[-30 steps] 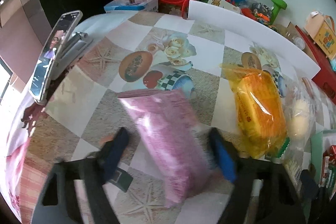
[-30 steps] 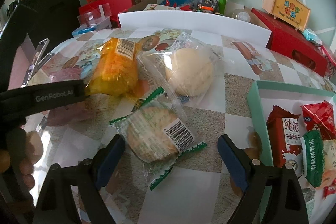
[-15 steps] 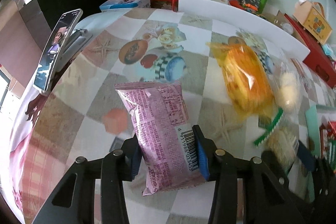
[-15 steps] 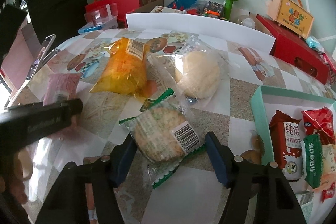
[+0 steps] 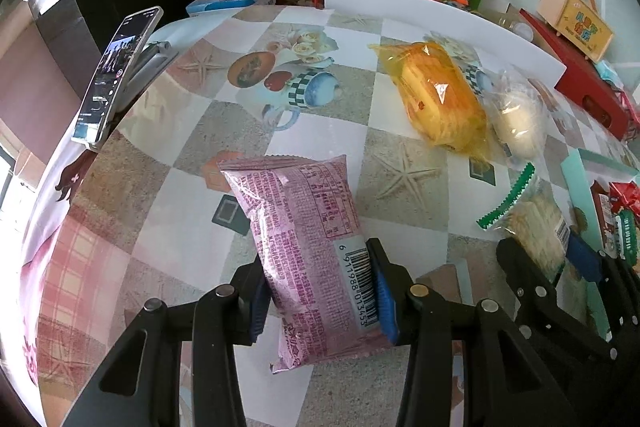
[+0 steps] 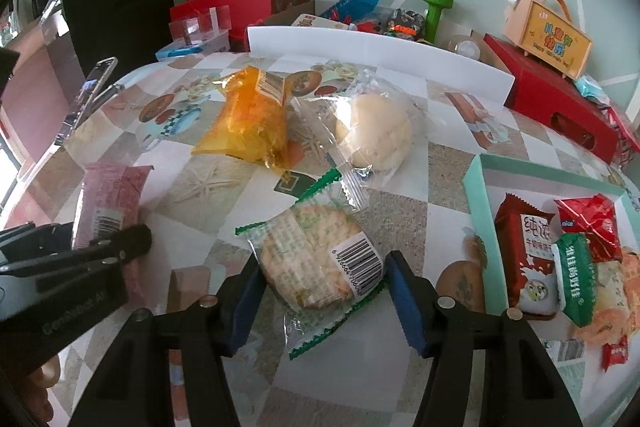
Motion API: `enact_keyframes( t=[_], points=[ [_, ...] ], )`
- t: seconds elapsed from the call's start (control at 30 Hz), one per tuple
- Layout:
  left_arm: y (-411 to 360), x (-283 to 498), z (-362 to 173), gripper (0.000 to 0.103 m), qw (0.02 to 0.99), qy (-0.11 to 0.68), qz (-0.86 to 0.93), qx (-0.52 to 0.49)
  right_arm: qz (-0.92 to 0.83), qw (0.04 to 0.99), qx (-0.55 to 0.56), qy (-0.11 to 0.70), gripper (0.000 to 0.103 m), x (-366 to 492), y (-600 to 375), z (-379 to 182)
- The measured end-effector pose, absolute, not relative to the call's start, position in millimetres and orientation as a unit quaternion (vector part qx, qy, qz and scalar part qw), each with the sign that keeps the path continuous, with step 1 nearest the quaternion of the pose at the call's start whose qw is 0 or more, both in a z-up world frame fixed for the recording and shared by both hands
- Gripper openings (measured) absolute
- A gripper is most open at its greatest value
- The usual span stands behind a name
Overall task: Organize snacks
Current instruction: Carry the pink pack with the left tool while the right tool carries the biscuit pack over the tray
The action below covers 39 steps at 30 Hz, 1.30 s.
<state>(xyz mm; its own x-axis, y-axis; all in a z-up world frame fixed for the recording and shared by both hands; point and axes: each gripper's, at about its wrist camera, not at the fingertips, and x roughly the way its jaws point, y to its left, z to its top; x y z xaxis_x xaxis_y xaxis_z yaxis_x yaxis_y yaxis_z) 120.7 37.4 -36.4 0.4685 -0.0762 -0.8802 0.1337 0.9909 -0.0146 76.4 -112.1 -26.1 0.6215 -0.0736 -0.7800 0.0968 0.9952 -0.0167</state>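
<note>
My left tool (image 5: 318, 291) has its blue pads pressed into both long sides of the pink snack packet (image 5: 308, 247), gripping it near the barcode end, the packet bulging slightly between them. I judge it a light, soft, air-filled foil pouch, slippery on the outside, so a hold across the middle of its width is better than one on the crimped ends. It lies on the tabletop (image 5: 320, 135) toward the near left edge, running lengthwise away from me. My right tool (image 6: 324, 291) stands half open around the round cracker packet (image 6: 320, 263); the left pad looks to be touching the wrapper, the right pad just beside it, and I cannot tell whether it bears any load. That cracker is, I judge, stiff but brittle inside loose film, so only a gentle squeeze at the disc's edges will do. It sits near the tabletop's near edge, between the pink packet and the teal tray (image 6: 478, 203) at the right edge, which already holds several red and green packets. The orange packet (image 6: 250, 119) and the pale bun in clear wrap (image 6: 374, 133) lie farther back, mid-tabletop.
</note>
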Motion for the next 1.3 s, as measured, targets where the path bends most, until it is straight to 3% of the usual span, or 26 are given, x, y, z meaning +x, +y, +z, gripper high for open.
enact_keyframes(
  t=[0.9,1.3],
  points=[
    [35,110,3,0.045,0.882,0.466,-0.066,0.019,-0.051,0.925,0.039,0.373,0.063,49,-129,26],
    [-8,97,28,0.045,0.892,0.436,-0.109,0.05,-0.126,0.928,0.067,0.345,0.063,24,-192,49]
  ],
)
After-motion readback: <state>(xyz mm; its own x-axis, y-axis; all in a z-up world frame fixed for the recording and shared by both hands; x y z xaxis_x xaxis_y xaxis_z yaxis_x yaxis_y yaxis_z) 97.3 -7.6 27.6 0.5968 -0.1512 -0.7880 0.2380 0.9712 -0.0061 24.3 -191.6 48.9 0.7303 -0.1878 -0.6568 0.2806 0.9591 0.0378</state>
